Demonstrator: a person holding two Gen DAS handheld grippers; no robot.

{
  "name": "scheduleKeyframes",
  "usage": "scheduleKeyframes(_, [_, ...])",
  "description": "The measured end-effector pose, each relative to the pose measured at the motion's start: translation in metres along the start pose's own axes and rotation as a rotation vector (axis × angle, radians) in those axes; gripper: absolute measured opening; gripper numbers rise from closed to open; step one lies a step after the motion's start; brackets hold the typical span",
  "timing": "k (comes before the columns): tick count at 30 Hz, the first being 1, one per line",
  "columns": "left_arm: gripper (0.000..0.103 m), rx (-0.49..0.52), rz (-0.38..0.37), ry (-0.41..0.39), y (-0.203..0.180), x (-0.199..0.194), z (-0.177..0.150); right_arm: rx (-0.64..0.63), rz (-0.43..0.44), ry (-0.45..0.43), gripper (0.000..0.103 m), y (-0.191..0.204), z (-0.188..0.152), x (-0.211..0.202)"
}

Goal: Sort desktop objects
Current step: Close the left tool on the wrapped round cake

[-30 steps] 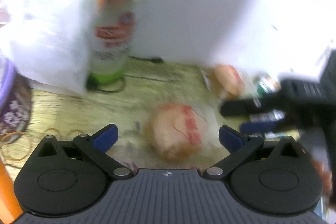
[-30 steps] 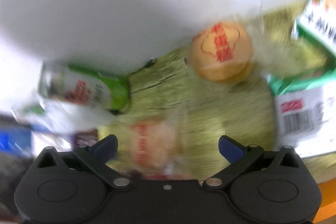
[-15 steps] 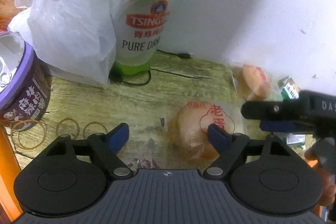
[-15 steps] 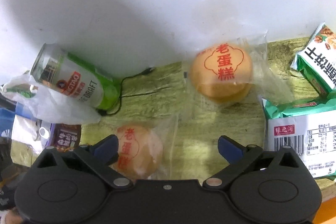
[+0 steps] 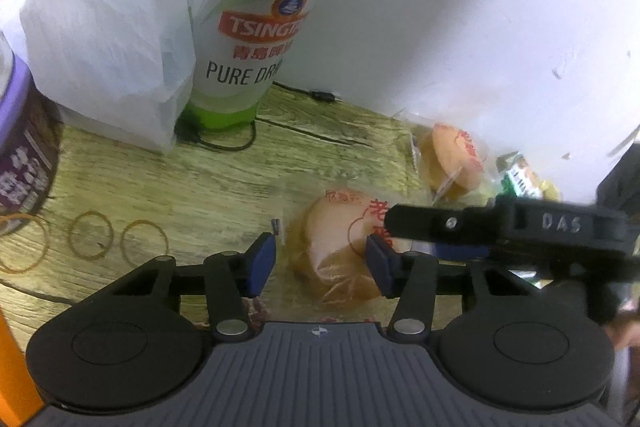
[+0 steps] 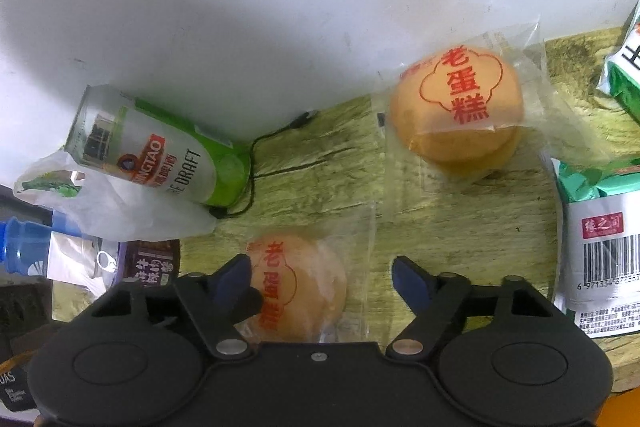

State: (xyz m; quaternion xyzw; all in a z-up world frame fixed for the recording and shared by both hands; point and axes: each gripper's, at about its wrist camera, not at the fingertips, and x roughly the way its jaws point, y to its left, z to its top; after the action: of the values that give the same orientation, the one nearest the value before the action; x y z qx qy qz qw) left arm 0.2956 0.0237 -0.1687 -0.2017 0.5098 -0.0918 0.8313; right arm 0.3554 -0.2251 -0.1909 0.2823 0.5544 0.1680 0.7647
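My left gripper (image 5: 320, 265) has just been closing and its blue pads now press both sides of the near round orange sponge cake in a clear plastic wrapper (image 5: 336, 251), low on the pale wood-grain desk (image 5: 224, 183); I'd call that a grip, though the crinkled wrapper blurs the contact on the left pad a bit. My right gripper (image 6: 324, 277) has also been closing, but its jaws stand apart: the same cake (image 6: 304, 291) sits toward its left finger and there is bare desk at the right pad, so nothing is held there. The second wrapped sponge cake with red print (image 6: 456, 123) lies further back by the white wall, untouched. Green-and-white snack packets (image 6: 600, 243) crowd the right edge. The tall green-and-silver beer can (image 5: 256, 39) stands at the back with a white plastic bag (image 5: 104, 27) against it, and the purple-rimmed tin (image 5: 20, 155) is at far left beside loose tan rubber bands (image 5: 116, 241). Progress: looks early to me. Everything is mixed on the desk, no sorted group shows, and this is one pick in hand. Left: lift this cake, place it, then the other cake, packets, can, tin.
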Motion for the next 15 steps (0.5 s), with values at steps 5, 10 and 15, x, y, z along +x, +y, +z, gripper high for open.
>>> scheduleKeyframes(5, [0.059,-0.029,-0.024,0.015,0.006,0.005,0.001,0.029,0.012,0.023,0.068,-0.005,-0.001,0.005])
scheduleKeyframes(10, [0.067,-0.03,-0.022,0.026,0.007,0.007,0.002,0.036,0.022,0.033,0.065,-0.007,-0.001,0.005])
scheduleKeyframes(15, [0.068,-0.043,-0.04,0.033,0.01,0.006,0.004,0.066,0.03,0.042,0.062,-0.011,0.001,0.005])
